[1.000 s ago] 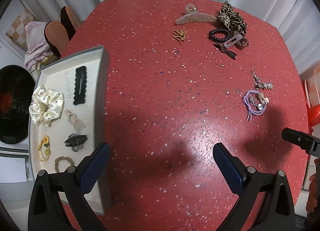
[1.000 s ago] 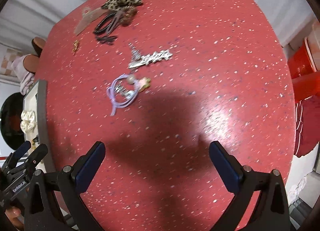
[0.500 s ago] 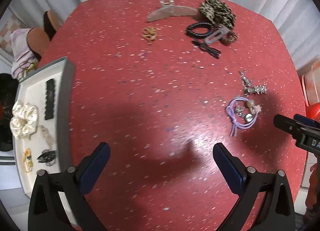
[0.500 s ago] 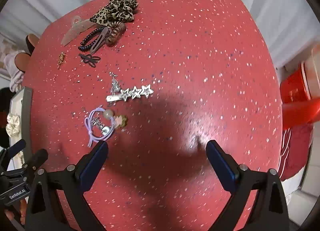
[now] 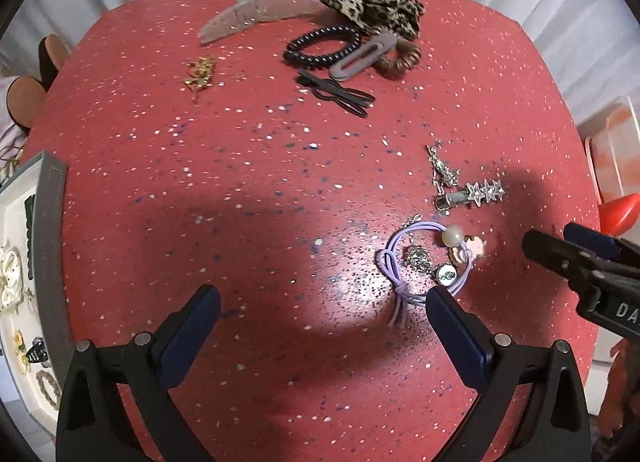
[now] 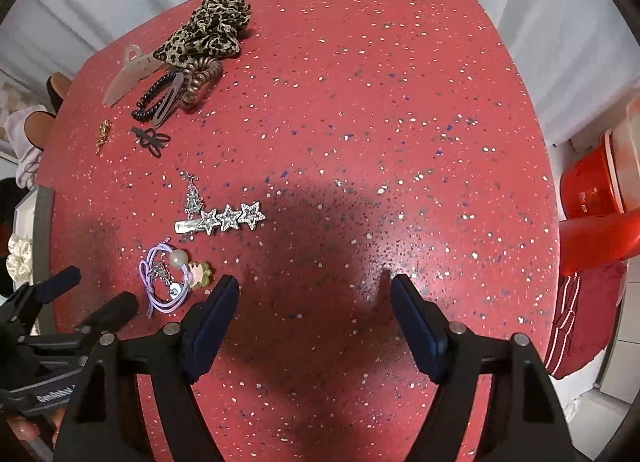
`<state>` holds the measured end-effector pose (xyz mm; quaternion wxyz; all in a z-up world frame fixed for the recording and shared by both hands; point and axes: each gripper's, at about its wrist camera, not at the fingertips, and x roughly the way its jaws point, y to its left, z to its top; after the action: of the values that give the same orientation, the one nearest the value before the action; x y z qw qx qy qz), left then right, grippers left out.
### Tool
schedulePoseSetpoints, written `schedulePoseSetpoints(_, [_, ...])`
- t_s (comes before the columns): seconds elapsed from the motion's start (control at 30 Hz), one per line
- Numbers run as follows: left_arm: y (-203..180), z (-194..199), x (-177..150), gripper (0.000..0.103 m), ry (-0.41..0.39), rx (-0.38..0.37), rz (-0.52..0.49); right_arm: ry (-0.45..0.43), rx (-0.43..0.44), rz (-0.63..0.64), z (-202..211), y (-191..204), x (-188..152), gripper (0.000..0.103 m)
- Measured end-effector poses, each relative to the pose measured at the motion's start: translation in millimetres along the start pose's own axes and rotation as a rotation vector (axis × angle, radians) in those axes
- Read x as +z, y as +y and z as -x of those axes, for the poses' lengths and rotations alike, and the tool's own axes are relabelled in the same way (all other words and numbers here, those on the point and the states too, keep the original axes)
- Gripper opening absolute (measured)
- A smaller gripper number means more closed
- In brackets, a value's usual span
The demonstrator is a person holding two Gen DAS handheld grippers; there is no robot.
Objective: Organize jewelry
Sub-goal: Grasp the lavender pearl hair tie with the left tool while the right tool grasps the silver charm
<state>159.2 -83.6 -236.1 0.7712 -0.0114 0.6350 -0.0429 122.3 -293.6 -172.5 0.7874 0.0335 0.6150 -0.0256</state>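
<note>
Right now both grippers, left gripper and right gripper, hover with jaws spread, holding nothing. One lilac hair tie lies by the left one's right fingertip, one star clip beyond. One tray is cut off at the frame edge.

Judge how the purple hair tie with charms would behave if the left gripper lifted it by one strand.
The purple hair tie is thin elastic cord lying in slack loops, so it would probably sag and stretch. Its pearl bead and other charms look loosely strung, so they would likely slide and swing. It seems light, so a push would probably drag it.
</note>
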Motion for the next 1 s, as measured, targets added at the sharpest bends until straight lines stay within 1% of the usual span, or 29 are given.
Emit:
schedulePoseSetpoints(0.2, [-5, -12, 4, 0.103, 0.01, -0.017, 0.02, -0.005, 0.003, -0.001, -2, -4, 3, 0.081])
schedulePoseSetpoints(0.37, [-7, -19, 8, 0.103, 0.014, 0.012, 0.021, -0.014, 0.027, -0.003, -1, -6, 10, 0.081])
schedulePoseSetpoints(0.53, [-11, -25, 10, 0.103, 0.011, 0.058, 0.002, -0.043, 0.08, 0.039, 4, 8, 25, 0.081])
schedulePoseSetpoints(0.73, [0, -25, 6, 0.103, 0.003, 0.066, 0.004, -0.041, 0.13, 0.097, -3, 36, 44, 0.08])
schedulePoseSetpoints(0.8, [4, -24, 4, 0.103, -0.004, 0.071, -0.001, -0.029, 0.138, 0.117, -9, 45, 47, 0.07])
schedulePoseSetpoints(0.9, [10, -23, 2, 0.103, -0.008, 0.076, -0.002, -0.003, 0.136, 0.15, -21, 58, 51, 0.059])
schedulePoseSetpoints(1.0, [16, -22, -1, 0.103, -0.011, 0.083, 0.002, -0.019, 0.104, 0.198, -25, 72, 53, 0.056])
